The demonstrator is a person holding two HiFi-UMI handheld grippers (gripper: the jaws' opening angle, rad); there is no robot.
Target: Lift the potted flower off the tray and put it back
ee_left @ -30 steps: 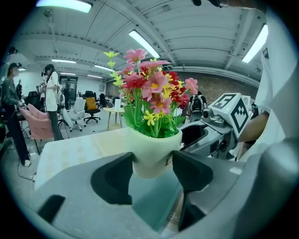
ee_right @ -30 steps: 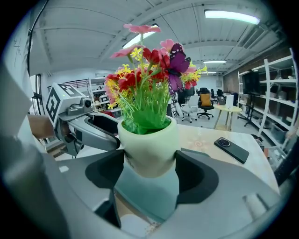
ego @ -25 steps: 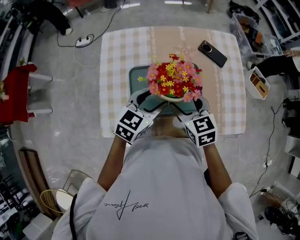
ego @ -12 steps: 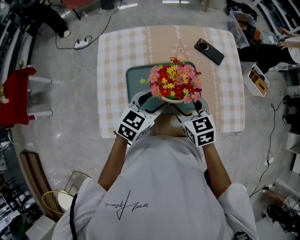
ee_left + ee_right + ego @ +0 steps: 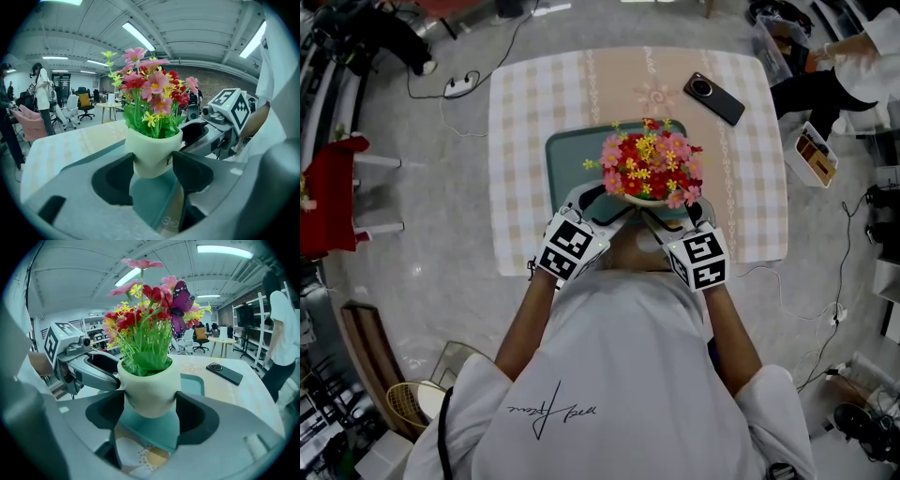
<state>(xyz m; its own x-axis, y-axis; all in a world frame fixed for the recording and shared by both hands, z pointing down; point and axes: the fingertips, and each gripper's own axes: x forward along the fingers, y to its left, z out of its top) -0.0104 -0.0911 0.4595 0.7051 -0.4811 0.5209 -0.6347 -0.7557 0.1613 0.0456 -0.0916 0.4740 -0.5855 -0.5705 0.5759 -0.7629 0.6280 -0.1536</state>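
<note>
Over the checked surface (image 5: 525, 112), the pot (image 5: 643, 198) is held clamped by left claw (image 5: 153, 168) and right claw (image 5: 150, 404) just above the near edge of the tray (image 5: 572, 155); setting-down seems in hand, and a level lowering is called for.

Bright, even light from ceiling strip lights (image 5: 138, 36) at 12 o'clock; shadows soft. Gripper views bulge, with dark, blurred rims.

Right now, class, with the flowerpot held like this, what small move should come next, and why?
Probably lower the flowerpot straight down onto the tray. The left gripper and the right gripper both clamp it, and its base appears to hang just above the tray, so it is not yet set down.
</note>
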